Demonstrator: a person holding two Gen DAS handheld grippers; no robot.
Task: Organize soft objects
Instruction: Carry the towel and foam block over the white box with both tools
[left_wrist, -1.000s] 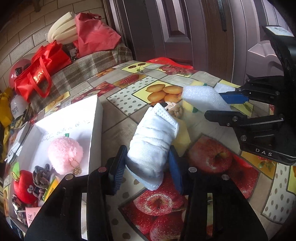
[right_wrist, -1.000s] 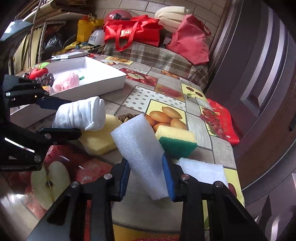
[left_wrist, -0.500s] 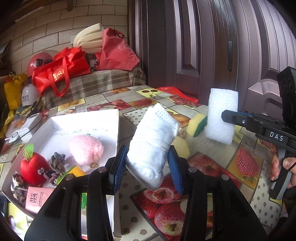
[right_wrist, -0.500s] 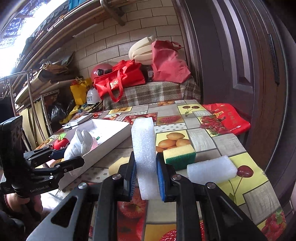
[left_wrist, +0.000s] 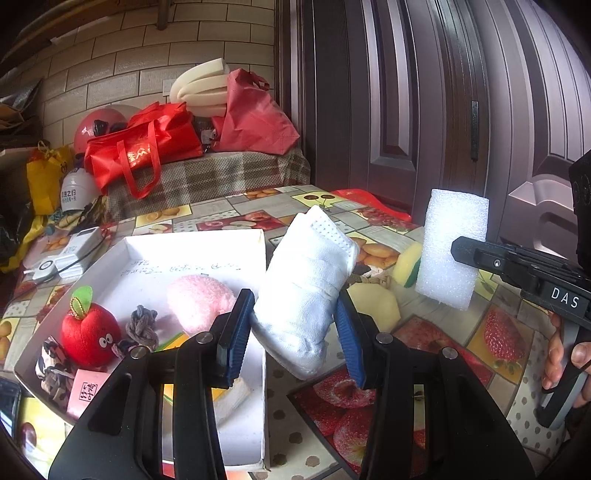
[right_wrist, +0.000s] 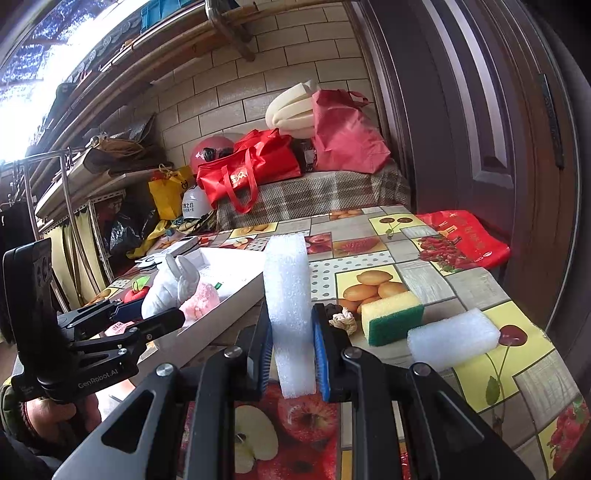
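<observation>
My left tool (left_wrist: 293, 334) pinches a rolled white cloth (left_wrist: 308, 291), held in the air just beside the white box (left_wrist: 255, 421) on the desk (right_wrist: 476, 288). My right tool (right_wrist: 291, 354) pinches an upright foam block (right_wrist: 290, 314) (white, coarse-grained). In the box lie a pink puff (left_wrist: 199, 301) and an apple plush (left_wrist: 89, 336). A sponge (right_wrist: 391, 316) and second foam piece (right_wrist: 453, 339) rest on the desk.

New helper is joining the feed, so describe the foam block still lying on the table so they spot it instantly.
Start at the fruit-print tablecloth and go to its door-side edge, by the cherry picture. There, just right of the yellow-and-green sponge, lies the loose foam block. It is all white and lies flat, unlike the upright foam piece clamped in the right gripper.
</observation>
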